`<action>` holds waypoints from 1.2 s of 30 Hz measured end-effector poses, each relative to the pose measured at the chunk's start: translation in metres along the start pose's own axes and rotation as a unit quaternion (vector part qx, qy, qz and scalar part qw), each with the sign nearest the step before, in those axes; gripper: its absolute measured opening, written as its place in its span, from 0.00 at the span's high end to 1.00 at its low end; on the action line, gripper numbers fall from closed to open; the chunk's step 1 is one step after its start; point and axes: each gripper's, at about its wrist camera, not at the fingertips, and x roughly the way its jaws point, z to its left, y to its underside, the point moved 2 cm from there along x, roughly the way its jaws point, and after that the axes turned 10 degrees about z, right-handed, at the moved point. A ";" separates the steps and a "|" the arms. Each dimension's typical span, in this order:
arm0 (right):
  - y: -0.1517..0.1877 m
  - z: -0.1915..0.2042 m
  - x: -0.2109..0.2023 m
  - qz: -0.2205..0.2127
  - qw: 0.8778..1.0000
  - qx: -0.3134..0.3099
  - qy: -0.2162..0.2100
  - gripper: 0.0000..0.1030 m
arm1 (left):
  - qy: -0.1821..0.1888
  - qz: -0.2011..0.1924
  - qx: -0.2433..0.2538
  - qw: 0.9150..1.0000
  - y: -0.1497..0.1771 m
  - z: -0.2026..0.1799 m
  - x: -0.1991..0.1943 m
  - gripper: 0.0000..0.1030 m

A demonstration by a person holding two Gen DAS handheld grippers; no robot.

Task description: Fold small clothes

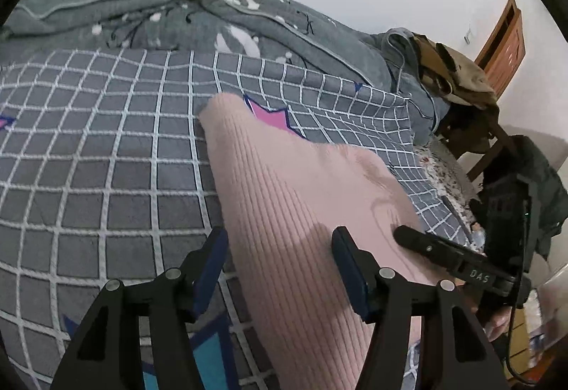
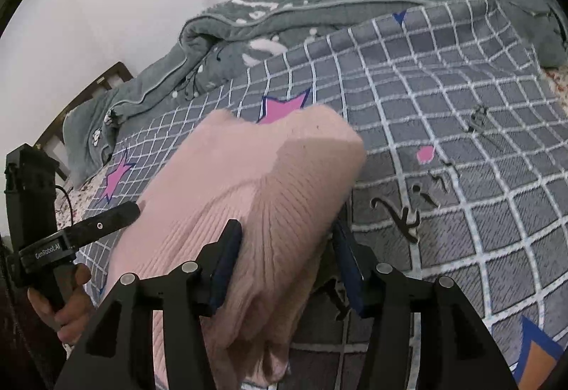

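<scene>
A pink ribbed knit garment (image 1: 284, 184) lies in a long strip on the grey checked bedspread (image 1: 106, 141). My left gripper (image 1: 280, 258) is open, its fingers astride the garment's near part, just above it. The right gripper shows at the right in that view (image 1: 443, 248), one finger resting on the garment's edge. In the right wrist view the garment (image 2: 248, 177) is bunched, and my right gripper (image 2: 287, 255) is open with its fingers on either side of the fabric. The left gripper (image 2: 103, 223) is at the left, held by a hand.
A rumpled grey blanket (image 1: 142, 3) lies along the far side of the bed by the white wall. Clothes are piled on a wooden chair (image 1: 458, 77) at the bed's right end. A wooden headboard (image 2: 81, 98) shows in the right wrist view.
</scene>
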 end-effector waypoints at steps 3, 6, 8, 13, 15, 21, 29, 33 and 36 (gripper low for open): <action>0.003 -0.003 0.002 0.006 1.000 0.009 -0.006 0.50 | 0.007 0.003 -0.007 1.000 0.003 0.002 0.003 0.44; 0.003 -0.003 0.004 0.009 1.000 0.013 -0.005 0.49 | 0.019 0.008 -0.018 1.000 0.002 0.005 0.007 0.42; 0.002 -0.002 0.007 0.013 1.000 0.015 -0.004 0.47 | 0.021 0.010 -0.020 1.000 0.001 0.006 0.011 0.40; -0.003 -0.006 0.015 0.027 0.999 0.027 -0.011 0.44 | 0.020 0.020 -0.024 0.999 -0.005 0.005 0.023 0.35; -0.005 -0.008 0.017 0.029 0.999 0.031 -0.016 0.42 | 0.021 0.026 -0.024 0.999 -0.008 0.005 0.028 0.33; -0.009 -0.008 0.026 0.030 0.999 0.030 -0.021 0.42 | 0.039 0.040 -0.040 0.998 -0.013 0.010 0.041 0.31; -0.016 -0.003 0.034 0.030 0.997 0.043 -0.055 0.57 | 0.030 0.002 -0.027 0.999 -0.011 0.005 0.031 0.56; -0.017 0.013 0.026 -0.001 0.999 0.011 -0.031 0.67 | 0.037 -0.019 -0.031 0.999 -0.011 0.008 0.023 0.61; -0.017 0.022 0.017 -0.024 0.999 0.000 -0.034 0.70 | 0.050 -0.034 -0.040 0.997 -0.011 0.014 0.016 0.62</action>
